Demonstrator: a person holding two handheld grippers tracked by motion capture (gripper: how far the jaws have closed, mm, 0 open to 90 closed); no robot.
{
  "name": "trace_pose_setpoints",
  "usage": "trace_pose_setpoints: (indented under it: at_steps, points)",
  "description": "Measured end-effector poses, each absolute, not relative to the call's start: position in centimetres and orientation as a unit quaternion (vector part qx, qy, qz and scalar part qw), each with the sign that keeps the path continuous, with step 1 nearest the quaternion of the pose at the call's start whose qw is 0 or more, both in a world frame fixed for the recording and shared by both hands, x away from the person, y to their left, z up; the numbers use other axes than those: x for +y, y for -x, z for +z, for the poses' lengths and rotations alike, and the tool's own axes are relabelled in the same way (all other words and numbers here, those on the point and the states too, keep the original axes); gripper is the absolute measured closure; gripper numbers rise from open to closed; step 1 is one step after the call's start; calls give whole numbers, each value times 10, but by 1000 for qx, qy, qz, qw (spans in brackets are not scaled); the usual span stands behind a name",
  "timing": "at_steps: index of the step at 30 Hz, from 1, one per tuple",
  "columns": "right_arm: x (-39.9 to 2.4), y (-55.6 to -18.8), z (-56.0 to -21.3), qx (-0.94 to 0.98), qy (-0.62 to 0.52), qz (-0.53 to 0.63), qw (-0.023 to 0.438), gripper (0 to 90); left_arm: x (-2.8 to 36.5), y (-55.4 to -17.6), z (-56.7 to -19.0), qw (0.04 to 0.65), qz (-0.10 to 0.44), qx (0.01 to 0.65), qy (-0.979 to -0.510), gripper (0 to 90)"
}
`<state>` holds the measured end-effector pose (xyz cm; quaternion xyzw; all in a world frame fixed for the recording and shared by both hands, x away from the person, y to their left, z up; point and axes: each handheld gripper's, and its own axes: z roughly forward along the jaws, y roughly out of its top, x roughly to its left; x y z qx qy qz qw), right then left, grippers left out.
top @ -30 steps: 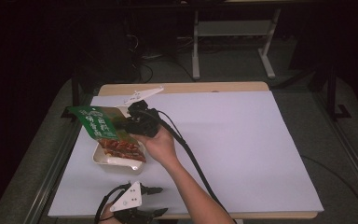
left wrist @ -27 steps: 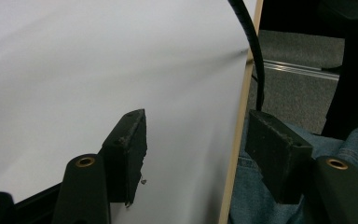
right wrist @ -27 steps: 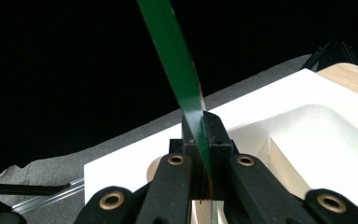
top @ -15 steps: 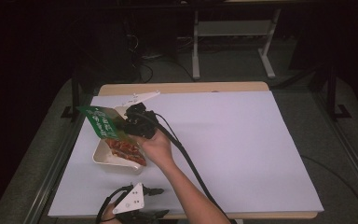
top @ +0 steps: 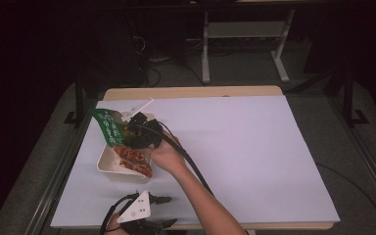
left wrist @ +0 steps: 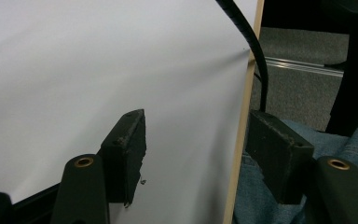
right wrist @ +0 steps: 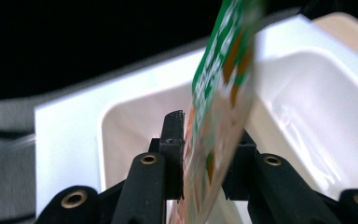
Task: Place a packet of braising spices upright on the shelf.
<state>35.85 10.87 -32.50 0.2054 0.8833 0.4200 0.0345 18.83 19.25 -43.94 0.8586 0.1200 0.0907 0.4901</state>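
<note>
The snack packet (top: 111,128), green at the top, stood tilted over the left end of the white tray (top: 108,164) near the worktop's (top: 254,147) left edge. The right gripper (top: 138,133) reached over the tray; its fingers (right wrist: 172,140) had just been parting, with the packet's lower end (right wrist: 216,140) between them and barely gripped. At the near edge, the left gripper (top: 164,211) lay with fingers (left wrist: 128,154) wide apart, holding nothing.

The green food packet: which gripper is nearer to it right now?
Right. The right gripper has the green food packet between its jaws over the white tray, jaws just opening. The left gripper sits apart at the table's near edge.
</note>
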Motion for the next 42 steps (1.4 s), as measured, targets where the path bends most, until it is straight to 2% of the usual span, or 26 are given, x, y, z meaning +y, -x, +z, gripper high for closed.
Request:
trace_pose_setpoints:
  at_steps: [6, 11, 17, 28, 42]
  points:
    - [119, -360, -337, 905, -188, 379, 36, 818, 193, -188, -439, 490, 87, 120, -859, 379]
    - [113, -360, -340, 892, -208, 401, 18, 879, 192, -187, -440, 489, 85, 117, -860, 378]
    - [102, -354, -338, 866, -221, 448, -4, 886, 190, -185, -440, 488, 85, 108, -862, 378]
    - [89, -342, -333, 822, -247, 514, -11, 888, 187, -182, -440, 497, 74, 99, -859, 365]
    - [94, -350, -369, 804, -291, 518, 9, 888, 186, -183, -441, 490, 71, 93, -864, 362]
